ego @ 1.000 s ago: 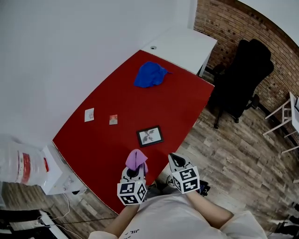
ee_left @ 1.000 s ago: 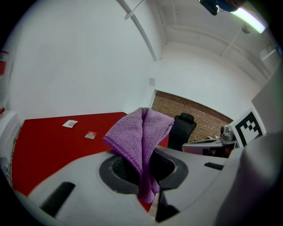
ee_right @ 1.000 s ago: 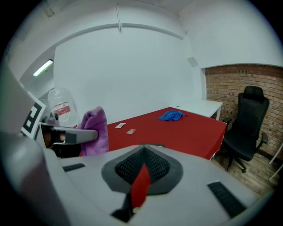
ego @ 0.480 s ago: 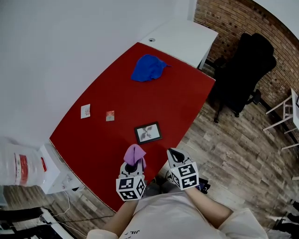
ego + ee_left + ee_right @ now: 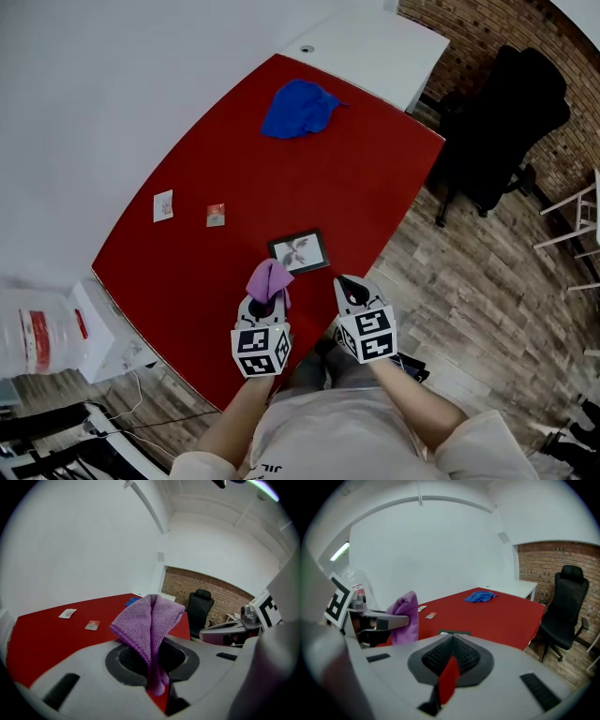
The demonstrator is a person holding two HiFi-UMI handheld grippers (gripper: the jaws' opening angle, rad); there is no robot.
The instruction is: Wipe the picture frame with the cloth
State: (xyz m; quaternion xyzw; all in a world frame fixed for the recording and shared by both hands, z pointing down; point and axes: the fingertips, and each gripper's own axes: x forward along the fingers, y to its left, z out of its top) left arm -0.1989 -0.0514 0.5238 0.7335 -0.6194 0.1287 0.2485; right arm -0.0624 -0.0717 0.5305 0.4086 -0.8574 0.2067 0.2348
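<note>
A small black picture frame (image 5: 299, 251) lies flat on the red table (image 5: 356, 178), near its front edge. My left gripper (image 5: 268, 300) is shut on a purple cloth (image 5: 269, 279), which sticks up from between the jaws just short of the frame's near left corner. In the left gripper view the purple cloth (image 5: 151, 625) stands folded in the closed left gripper (image 5: 153, 660). My right gripper (image 5: 352, 292) is shut with nothing in it, at the table edge right of the frame. The right gripper view shows the picture frame (image 5: 454, 633) just past the right gripper (image 5: 451, 641).
A crumpled blue cloth (image 5: 298, 108) lies at the table's far end. Two small cards (image 5: 163, 205) (image 5: 216, 215) sit on the left side. A white desk (image 5: 375, 42) adjoins the far end. A black office chair (image 5: 511, 122) stands on the wood floor to the right.
Both grippers have moved forward a little, so the purple cloth is now closer to the picture frame. Both stay shut.
</note>
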